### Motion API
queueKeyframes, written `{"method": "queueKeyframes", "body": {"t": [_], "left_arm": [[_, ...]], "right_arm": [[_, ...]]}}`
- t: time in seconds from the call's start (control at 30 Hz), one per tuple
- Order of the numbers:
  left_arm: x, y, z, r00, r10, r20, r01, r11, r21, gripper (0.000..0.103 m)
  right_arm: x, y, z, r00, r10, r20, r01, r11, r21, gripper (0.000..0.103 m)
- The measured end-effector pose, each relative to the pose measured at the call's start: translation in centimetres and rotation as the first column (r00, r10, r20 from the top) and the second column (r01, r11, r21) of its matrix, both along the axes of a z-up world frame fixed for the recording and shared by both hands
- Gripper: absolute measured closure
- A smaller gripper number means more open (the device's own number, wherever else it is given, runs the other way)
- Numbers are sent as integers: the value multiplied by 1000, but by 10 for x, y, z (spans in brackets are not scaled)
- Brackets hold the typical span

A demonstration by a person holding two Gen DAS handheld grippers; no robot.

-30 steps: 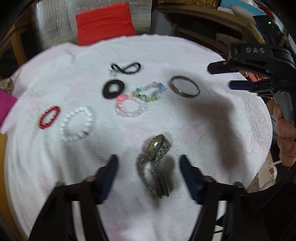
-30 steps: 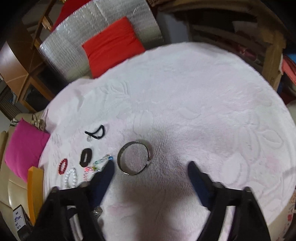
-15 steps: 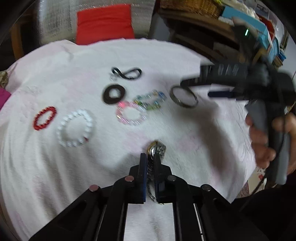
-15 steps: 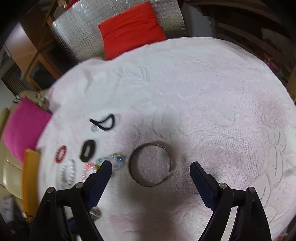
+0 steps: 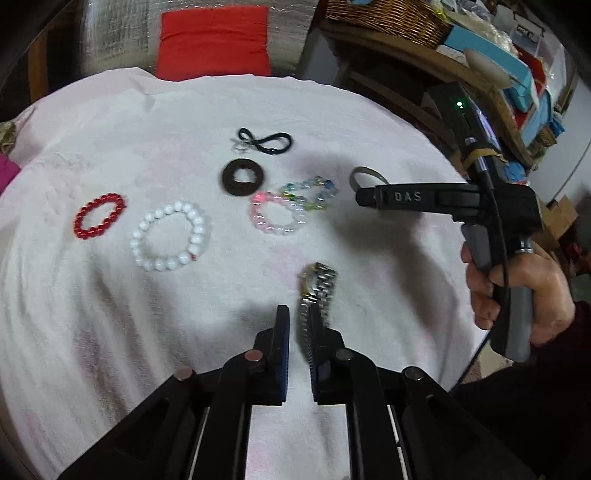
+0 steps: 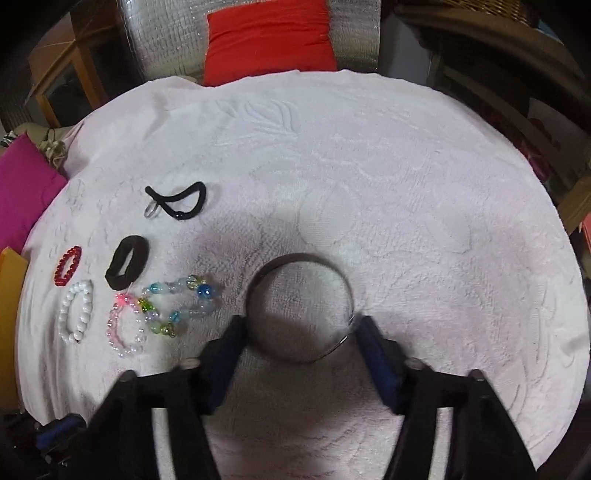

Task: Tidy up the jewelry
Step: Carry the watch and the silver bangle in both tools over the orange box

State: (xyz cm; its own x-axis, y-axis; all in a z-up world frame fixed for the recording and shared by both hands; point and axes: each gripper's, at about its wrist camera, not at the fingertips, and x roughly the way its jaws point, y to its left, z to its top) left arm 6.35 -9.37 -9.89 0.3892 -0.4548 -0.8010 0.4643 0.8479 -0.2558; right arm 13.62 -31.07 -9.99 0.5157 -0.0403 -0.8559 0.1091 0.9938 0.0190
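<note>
In the left wrist view my left gripper (image 5: 297,314) is nearly shut around the band of a metal wristwatch (image 5: 317,291), whose face end lies on the white cloth (image 5: 110,332). My right gripper (image 6: 301,325) is open and straddles a metal bangle (image 6: 299,306) that lies flat; the fingertips (image 6: 369,332) sit at its two sides. The bangle also peeks out behind the right gripper in the left wrist view (image 5: 364,173). Left of it lie a multicolour bead bracelet (image 6: 181,302), a pink one (image 6: 123,332), a white one (image 6: 75,310), a red one (image 6: 67,264), a black scrunchie (image 6: 127,262) and a black cord (image 6: 181,203).
The cloth covers a round table (image 6: 406,184). A red cushion (image 6: 269,40) and silver chair back stand behind it, a magenta cushion (image 6: 26,184) at the left. A wooden shelf with a basket (image 5: 388,18) and boxes stands at the right.
My left gripper closed from wide open onto the watch band. My right gripper moved down and forward until its open fingers came around the bangle.
</note>
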Motion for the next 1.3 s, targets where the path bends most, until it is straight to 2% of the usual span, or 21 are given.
{"method": "queueKeyframes", "body": {"t": [0.03,0.07,0.13,0.2,0.33,0.4,0.47,0.53,0.67,0.87,0.93,1.07,1.3], "left_arm": [[1,-1,-1,1000,-5,-8,5,1000,-8,79],[1,-1,-2,1000,-9,-24,8,1000,-21,61],[3,-3,-2,999,-12,-44,10,999,-45,46],[4,-8,-2,999,-22,-36,19,998,-61,46],[5,-23,-9,999,-36,-26,36,999,-11,46],[9,-29,-17,999,-28,-37,29,999,15,50],[13,-32,-21,1000,-7,-15,8,999,45,72],[15,-32,-21,1000,-5,-6,5,999,47,83],[14,-33,-19,999,-9,34,7,999,49,89],[10,-29,-10,998,-10,60,8,999,33,93],[8,-22,-5,998,-7,68,6,1000,8,95],[1,-10,9,993,9,114,-7,1000,-17,95],[2,31,28,980,114,161,-108,993,-43,95]], "right_arm": [[-2,-3,0,1000,-1,2,1,1000,4,45],[-4,-8,1,1000,0,4,0,1000,0,45],[-7,-12,3,1000,-5,13,5,1000,-3,45],[-15,-21,10,999,-29,37,28,999,22,45],[-26,-40,23,992,-90,84,83,994,76,45],[-28,-51,26,988,-126,91,115,987,111,45],[-30,-57,27,985,-146,90,133,982,132,45],[-25,-61,29,984,-152,89,138,980,143,45],[-30,-55,30,984,-141,105,126,982,140,45],[-34,-44,39,980,-124,154,102,985,142,45],[-35,-41,42,978,-125,168,102,985,139,45],[-37,-36,45,974,-125,190,96,983,153,45],[-39,-2,59,965,-43,260,0,986,165,45]]}}
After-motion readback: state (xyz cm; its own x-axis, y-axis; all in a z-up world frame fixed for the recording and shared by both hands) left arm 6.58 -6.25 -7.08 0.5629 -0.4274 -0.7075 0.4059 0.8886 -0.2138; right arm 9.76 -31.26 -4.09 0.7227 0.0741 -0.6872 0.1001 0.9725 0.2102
